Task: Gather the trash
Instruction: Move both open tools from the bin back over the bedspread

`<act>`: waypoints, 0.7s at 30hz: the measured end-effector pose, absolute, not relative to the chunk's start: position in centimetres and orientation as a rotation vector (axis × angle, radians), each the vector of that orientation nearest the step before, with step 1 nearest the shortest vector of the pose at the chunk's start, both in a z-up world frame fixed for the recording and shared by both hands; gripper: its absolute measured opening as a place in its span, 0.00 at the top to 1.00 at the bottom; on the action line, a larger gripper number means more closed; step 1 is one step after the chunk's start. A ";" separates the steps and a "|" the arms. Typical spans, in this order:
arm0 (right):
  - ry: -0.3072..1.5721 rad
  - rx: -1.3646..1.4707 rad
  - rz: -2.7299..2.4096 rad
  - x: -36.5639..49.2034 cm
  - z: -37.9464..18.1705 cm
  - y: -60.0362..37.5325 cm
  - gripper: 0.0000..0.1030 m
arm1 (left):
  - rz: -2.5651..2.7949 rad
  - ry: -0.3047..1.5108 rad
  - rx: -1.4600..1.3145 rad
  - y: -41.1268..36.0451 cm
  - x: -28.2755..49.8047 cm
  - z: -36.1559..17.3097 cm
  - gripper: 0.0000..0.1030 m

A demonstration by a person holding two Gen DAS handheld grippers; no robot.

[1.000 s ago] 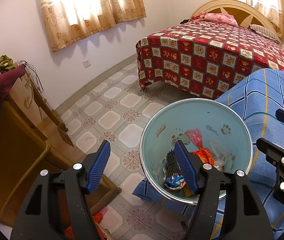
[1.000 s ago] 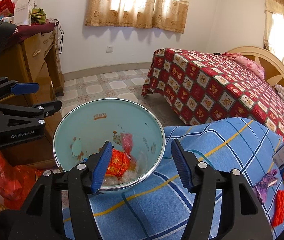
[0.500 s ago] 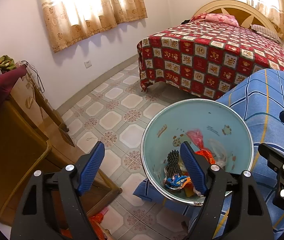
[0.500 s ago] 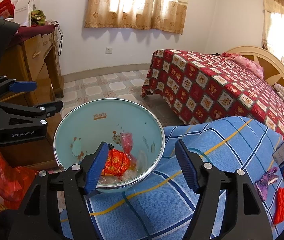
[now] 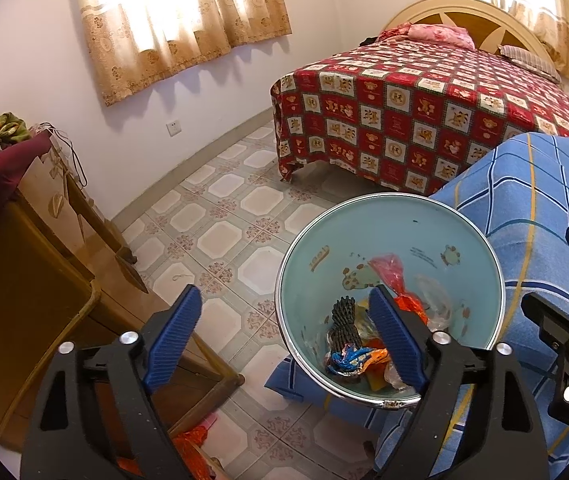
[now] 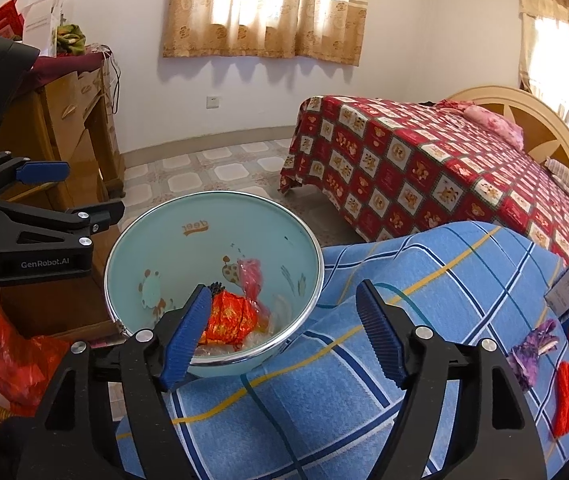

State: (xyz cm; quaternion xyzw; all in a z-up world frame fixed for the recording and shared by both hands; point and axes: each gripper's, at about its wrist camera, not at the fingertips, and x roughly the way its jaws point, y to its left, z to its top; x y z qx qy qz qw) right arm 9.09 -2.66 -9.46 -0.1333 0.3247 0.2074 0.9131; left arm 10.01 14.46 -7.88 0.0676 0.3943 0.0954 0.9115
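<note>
While both jaws widen on nothing, left tool (image 5: 284,340) masks bin (image 5: 304,292) litter (image 5: 348,360), right tool (image 6: 280,336) empty.

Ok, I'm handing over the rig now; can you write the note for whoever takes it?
Left gripper: jaws opening, nothing between them, above the bin's near edge.
Right gripper: jaws opening, nothing held, over the blue blanket beside the bin.
Bin: at the blanket's edge, already holding wrappers.
Left to do: purple wrapper, red scrap and other litter on the blanket's right side.
</note>
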 end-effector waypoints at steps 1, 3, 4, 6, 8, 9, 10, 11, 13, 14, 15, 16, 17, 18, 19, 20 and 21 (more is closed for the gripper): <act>0.669 -0.273 0.427 9.0 -9.5 -2.7 0.28 | 0.198 0.812 0.141 14.4 10.0 -7.9 0.12; 0.668 -0.269 0.424 8.9 -9.6 -2.9 0.26 | 0.194 0.817 0.148 14.2 10.0 -8.1 0.12; 0.669 -0.267 0.423 8.8 -9.7 -2.9 0.25 | 0.193 0.820 0.151 14.1 10.1 -8.2 0.12; 0.674 -0.262 0.417 8.7 -10.0 -3.3 0.25 | 0.189 0.826 0.162 13.7 10.0 -8.5 0.12; 0.679 -0.250 0.406 8.5 -10.1 -3.7 0.25 | 0.184 0.832 0.176 13.2 10.0 -8.7 0.12; 0.679 -0.244 0.401 8.4 -10.2 -4.0 0.25 | 0.182 0.834 0.182 13.1 10.0 -8.8 0.12; 0.679 -0.241 0.399 8.3 -10.2 -4.1 0.25 | 0.177 0.835 0.190 12.7 10.0 -9.0 0.12; 0.680 -0.231 0.392 8.1 -10.2 -4.4 0.25 | 0.174 0.836 0.195 12.5 9.9 -9.1 0.12; 0.680 -0.220 0.382 7.9 -10.1 -5.0 0.24 | 0.169 0.839 0.204 12.0 9.8 -9.2 0.12; 0.676 -0.214 0.374 7.7 -10.1 -5.4 0.24 | 0.166 0.841 0.207 11.8 9.9 -9.3 0.11; 0.674 -0.212 0.369 7.7 -10.0 -5.6 0.23 | 0.162 0.843 0.212 11.5 10.0 -9.3 0.11; 0.672 -0.210 0.363 7.5 -10.0 -6.0 0.22 | 0.160 0.844 0.215 11.3 10.0 -9.4 0.11; 0.671 -0.207 0.355 7.4 -10.0 -6.5 0.22 | 0.157 0.845 0.217 11.0 10.1 -9.4 0.11; 0.671 -0.204 0.350 7.3 -10.0 -6.8 0.22 | 0.153 0.847 0.220 10.7 10.1 -9.5 0.11; 0.670 -0.196 0.339 7.1 -9.9 -7.4 0.22 | 0.151 0.848 0.224 10.4 10.1 -9.5 0.11; 0.670 -0.192 0.333 7.1 -9.9 -7.7 0.22 | 0.148 0.851 0.229 10.0 10.2 -9.6 0.11; 0.669 -0.186 0.324 7.0 -9.9 -8.2 0.21 | 0.142 0.853 0.233 9.6 10.3 -9.7 0.11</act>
